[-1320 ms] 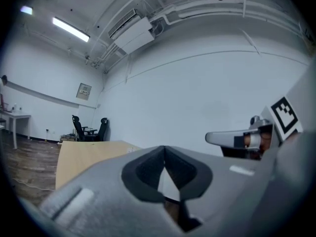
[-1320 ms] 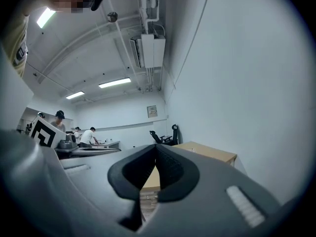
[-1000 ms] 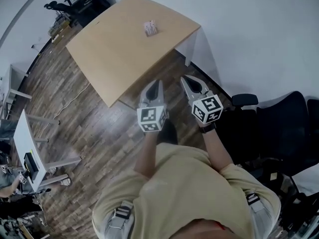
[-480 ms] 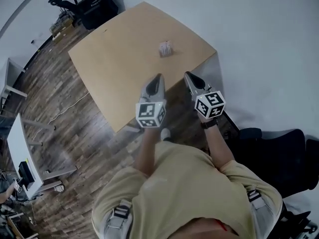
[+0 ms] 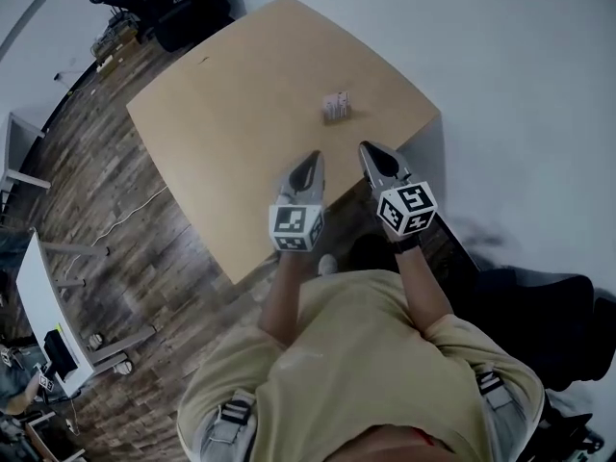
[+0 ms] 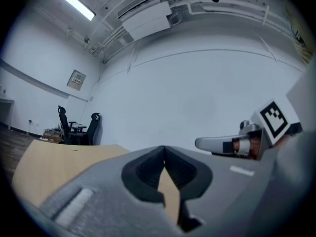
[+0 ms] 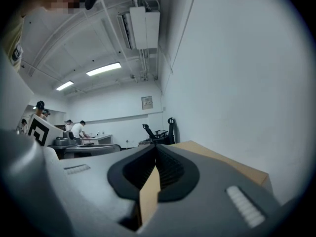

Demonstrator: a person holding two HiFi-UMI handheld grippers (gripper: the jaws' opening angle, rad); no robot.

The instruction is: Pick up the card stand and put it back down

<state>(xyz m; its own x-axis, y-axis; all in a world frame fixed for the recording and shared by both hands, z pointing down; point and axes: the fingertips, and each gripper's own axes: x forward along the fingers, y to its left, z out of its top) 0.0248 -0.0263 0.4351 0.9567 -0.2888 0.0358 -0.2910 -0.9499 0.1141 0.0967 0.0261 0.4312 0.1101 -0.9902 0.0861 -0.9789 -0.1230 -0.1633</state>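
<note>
Both claws were pinched closed and empty, left gripper (image 5: 310, 159) and right gripper (image 5: 370, 149) over the table's (image 5: 231, 114) near edge, stand (image 5: 336, 106) apart at 12 o'clock, so best open one wide, reach ahead, straddle it squarely before closing.

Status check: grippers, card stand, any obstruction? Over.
Left gripper shut, empty. Right gripper shut, empty. Small pale card stand on light wooden table, beyond both tips. Nothing visible between.
</note>
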